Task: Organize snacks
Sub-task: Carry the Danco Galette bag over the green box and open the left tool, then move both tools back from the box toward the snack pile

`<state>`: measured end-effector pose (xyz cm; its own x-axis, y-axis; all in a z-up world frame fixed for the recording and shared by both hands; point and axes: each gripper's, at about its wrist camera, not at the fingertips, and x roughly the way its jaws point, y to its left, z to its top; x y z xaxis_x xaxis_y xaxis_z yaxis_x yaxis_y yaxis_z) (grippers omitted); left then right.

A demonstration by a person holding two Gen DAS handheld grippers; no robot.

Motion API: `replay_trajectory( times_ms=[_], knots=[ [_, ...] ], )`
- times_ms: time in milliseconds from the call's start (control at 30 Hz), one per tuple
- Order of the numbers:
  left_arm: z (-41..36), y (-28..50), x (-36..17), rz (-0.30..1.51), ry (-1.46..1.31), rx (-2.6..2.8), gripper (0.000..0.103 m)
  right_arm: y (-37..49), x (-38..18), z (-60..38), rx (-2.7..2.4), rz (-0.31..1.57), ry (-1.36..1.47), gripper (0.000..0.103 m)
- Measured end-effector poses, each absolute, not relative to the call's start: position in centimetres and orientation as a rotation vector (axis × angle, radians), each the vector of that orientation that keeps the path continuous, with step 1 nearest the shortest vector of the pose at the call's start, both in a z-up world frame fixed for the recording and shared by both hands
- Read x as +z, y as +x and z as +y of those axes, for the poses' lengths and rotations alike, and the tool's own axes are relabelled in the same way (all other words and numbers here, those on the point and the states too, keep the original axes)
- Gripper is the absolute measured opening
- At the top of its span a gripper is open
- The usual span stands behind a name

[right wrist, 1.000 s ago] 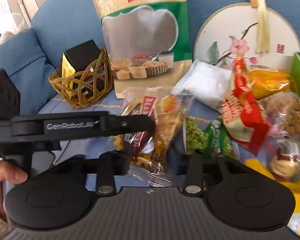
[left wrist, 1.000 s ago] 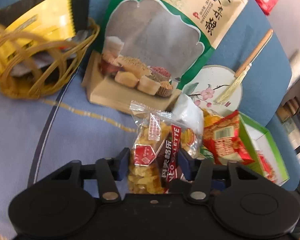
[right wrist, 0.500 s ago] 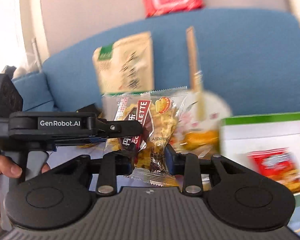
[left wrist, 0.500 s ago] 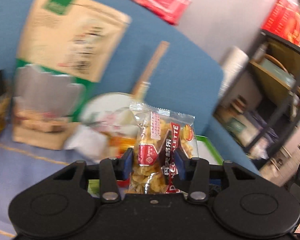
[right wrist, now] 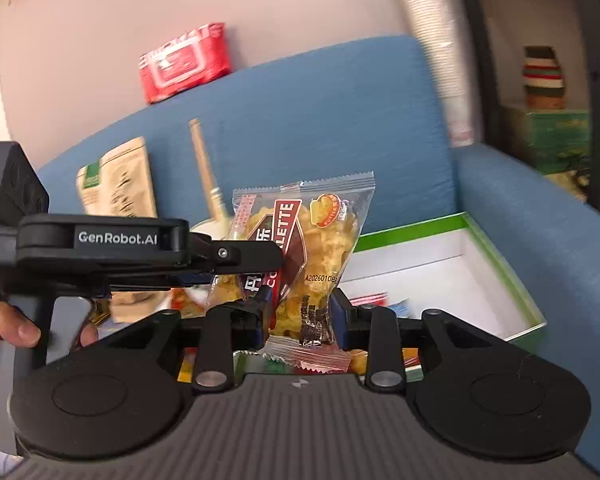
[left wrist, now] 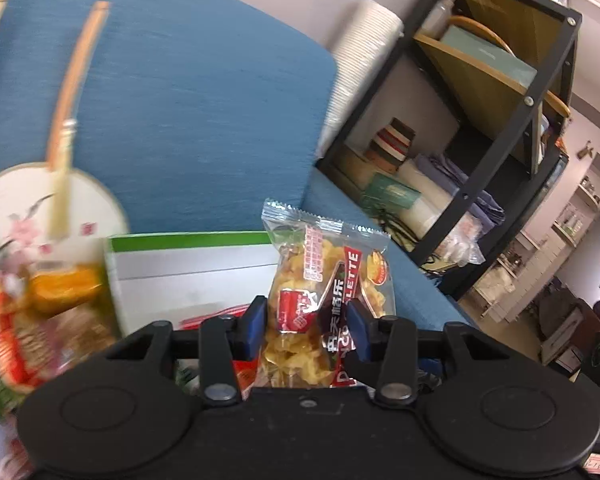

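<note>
Left gripper [left wrist: 306, 326] clamped on clear snack packet [left wrist: 327, 280], packet upright and held in the air, right gripper [right wrist: 300, 314] pinching same packet [right wrist: 300, 248] lower down, green-rimmed white box [right wrist: 452, 264] ahead-right of right gripper, blue sofa [right wrist: 340, 120] behind, round fan [left wrist: 40, 208] left of left gripper.

blue sofa [left wrist: 188, 120] | round fan [left wrist: 40, 208] | black shelf [left wrist: 500, 128] | red wipes pack [right wrist: 184, 62]
</note>
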<state>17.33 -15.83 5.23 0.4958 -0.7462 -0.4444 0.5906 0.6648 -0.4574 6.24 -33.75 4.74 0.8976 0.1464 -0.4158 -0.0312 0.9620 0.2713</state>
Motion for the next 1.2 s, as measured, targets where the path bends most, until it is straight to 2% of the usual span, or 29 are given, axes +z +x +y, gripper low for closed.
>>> replay_trajectory(
  times_ms=[367,433,500,533,567,600,633,967,1200],
  knots=[
    [-20.7,20.5,2.8,0.707,-0.205,-0.851,0.032,8.4,1.6,-38.0,0.052,0.460,0.303,0.055],
    [-21.2,20.9,2.0,0.726,-0.199,-0.846,0.035,8.9,0.8,-38.3,0.044,0.476,0.309,0.055],
    [-21.6,21.4,0.9,0.747,-0.192,-0.840,0.067,9.3,0.1,-38.3,0.023,0.490,0.294,0.055],
    [-21.8,21.6,0.4,0.761,-0.181,-0.826,0.103,9.5,-0.3,-38.2,-0.005,0.501,0.268,0.056],
    [-22.0,21.7,0.2,0.775,-0.165,-0.794,0.103,9.8,-0.8,-38.1,-0.030,0.514,0.238,0.067],
    [-22.0,21.6,-0.2,0.776,-0.149,-0.743,0.103,10.2,-1.2,-38.0,-0.050,0.533,0.215,0.093],
    [-21.7,21.4,-0.3,0.767,-0.146,-0.721,0.103,10.4,-1.6,-37.9,-0.073,0.546,0.199,0.103],
    [-18.2,17.9,3.1,0.671,-0.190,-0.742,0.103,7.8,1.5,-35.0,-0.033,0.454,0.097,0.103],
    [-11.0,12.9,6.3,0.527,-0.109,-0.661,0.103,4.5,3.4,-31.1,0.071,0.406,0.103,0.103]
  ],
)
